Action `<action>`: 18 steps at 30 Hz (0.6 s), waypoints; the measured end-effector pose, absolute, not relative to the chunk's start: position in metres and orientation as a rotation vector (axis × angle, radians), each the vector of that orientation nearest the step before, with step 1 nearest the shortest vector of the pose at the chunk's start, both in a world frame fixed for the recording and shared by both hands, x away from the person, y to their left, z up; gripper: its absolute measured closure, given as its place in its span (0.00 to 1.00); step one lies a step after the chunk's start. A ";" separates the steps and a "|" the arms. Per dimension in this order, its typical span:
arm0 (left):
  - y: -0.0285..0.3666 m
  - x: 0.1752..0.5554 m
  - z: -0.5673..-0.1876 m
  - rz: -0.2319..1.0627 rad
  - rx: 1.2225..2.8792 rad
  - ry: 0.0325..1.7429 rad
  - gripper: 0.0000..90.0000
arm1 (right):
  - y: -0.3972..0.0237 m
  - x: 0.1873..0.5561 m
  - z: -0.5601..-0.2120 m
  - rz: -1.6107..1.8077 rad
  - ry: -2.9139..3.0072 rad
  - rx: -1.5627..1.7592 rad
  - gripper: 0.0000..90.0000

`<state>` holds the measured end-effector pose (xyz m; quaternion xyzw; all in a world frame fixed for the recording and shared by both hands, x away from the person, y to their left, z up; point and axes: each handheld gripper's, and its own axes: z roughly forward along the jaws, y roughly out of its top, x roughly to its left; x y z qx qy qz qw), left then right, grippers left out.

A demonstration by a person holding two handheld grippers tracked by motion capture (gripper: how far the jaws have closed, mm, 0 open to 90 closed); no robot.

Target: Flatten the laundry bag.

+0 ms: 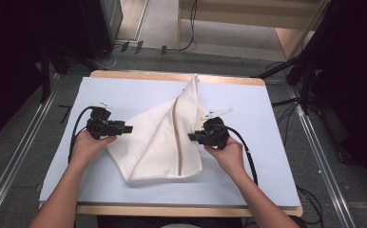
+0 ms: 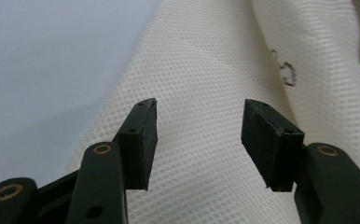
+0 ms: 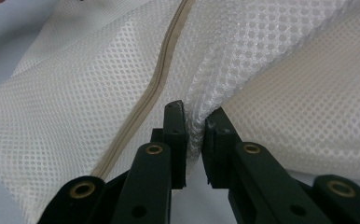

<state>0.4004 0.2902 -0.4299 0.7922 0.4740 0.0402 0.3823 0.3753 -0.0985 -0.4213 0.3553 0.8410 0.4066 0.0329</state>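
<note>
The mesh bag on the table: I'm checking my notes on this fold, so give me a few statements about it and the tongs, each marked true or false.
1. The right tongs pinch a fold of the white mesh bag. True.
2. The left tongs are clamped on the bag. False: their jaws stand apart above the mesh, with nothing pinched.
3. The bag lies on a pale blue sheet that covers the table. True.
4. The bag's zipper is black. False: it is beige.
5. The bag lies flat and smooth. False: its far corner is drawn into a point and folds run along it.
</note>
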 end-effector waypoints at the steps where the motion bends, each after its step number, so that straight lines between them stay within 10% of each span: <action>1: 0.291 0.403 -0.430 0.101 2.022 1.216 0.52 | -0.100 0.373 -0.421 1.252 2.587 1.097 0.92; 18: 0.290 0.444 -0.452 0.121 2.066 1.238 0.54 | -0.114 0.348 -0.427 1.244 2.587 1.145 0.91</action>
